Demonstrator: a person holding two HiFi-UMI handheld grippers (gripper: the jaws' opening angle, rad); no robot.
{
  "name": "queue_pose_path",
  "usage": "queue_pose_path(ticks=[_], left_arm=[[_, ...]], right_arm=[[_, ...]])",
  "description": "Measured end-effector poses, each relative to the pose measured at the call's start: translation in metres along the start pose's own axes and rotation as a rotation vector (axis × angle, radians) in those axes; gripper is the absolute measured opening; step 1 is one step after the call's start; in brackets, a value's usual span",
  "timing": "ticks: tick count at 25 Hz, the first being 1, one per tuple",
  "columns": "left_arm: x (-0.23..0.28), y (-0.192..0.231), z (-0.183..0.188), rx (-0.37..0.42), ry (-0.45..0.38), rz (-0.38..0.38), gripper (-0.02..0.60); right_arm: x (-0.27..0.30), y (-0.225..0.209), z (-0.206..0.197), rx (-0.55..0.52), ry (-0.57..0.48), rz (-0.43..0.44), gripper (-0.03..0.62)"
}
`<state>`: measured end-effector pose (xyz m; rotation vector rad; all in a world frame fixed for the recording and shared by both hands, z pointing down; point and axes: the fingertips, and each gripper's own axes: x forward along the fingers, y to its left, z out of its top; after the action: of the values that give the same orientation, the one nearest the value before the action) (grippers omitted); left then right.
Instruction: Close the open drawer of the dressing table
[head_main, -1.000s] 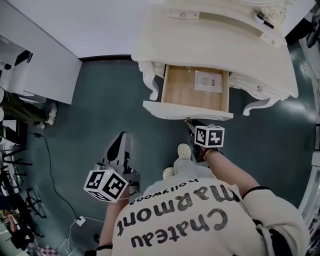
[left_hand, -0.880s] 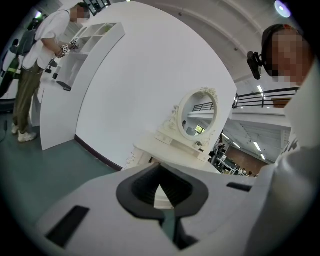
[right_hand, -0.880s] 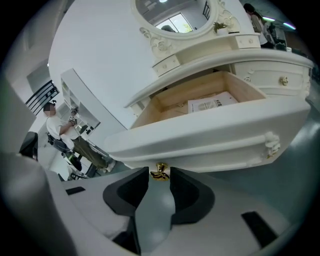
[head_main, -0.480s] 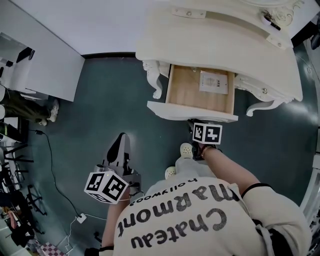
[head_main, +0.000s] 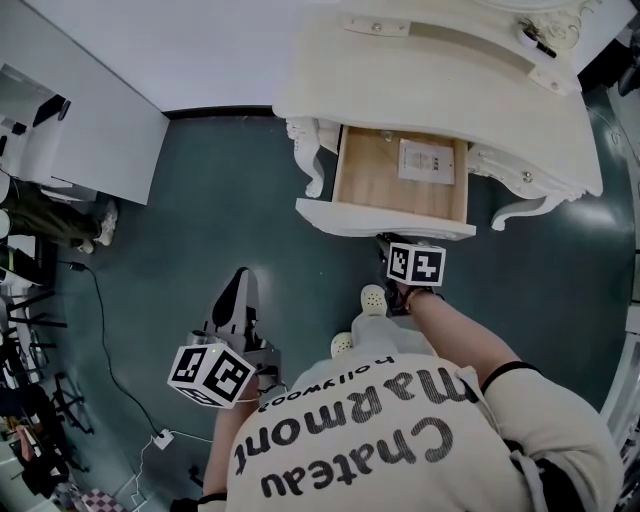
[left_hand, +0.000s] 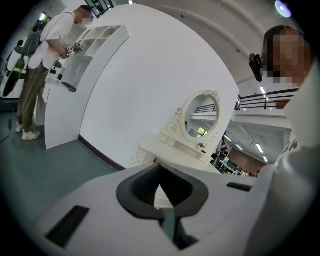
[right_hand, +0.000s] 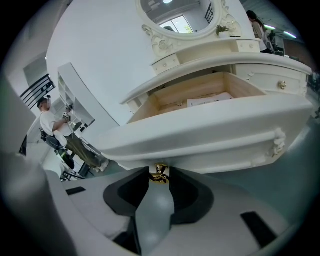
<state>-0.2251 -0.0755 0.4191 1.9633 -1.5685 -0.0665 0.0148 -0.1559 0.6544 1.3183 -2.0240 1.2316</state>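
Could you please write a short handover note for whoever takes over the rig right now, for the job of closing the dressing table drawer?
Left gripper: jaws together, empty, held back from the table.
Right gripper: under the drawer front, jaws apart on either side of the gold handle. They have just been closing, and no firm grip shows yet.
Drawer: open, standing well out of the dressing table, with a paper sheet lying inside.
Done: right gripper lined up on the handle.
Left: push the drawer fully in, probably by its handle or front, then let go.
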Motion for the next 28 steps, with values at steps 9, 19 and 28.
queue_pose_path(ticks=[9, 19, 28], left_arm=[[-0.014, -0.002, -0.005, 0.011, 0.012, -0.021, 0.008], [-0.021, 0.002, -0.005, 0.008, 0.008, -0.007, 0.008], [-0.013, -0.002, -0.003, -0.007, 0.001, -0.008, 0.008]], right_arm=[[-0.001, 0.001, -0.001, -0.038, 0.003, -0.005, 0.143], [0.001, 0.000, 0.000, -0.027, -0.009, -0.024, 0.143], [0.004, -0.001, 0.005, -0.032, 0.001, -0.009, 0.144]])
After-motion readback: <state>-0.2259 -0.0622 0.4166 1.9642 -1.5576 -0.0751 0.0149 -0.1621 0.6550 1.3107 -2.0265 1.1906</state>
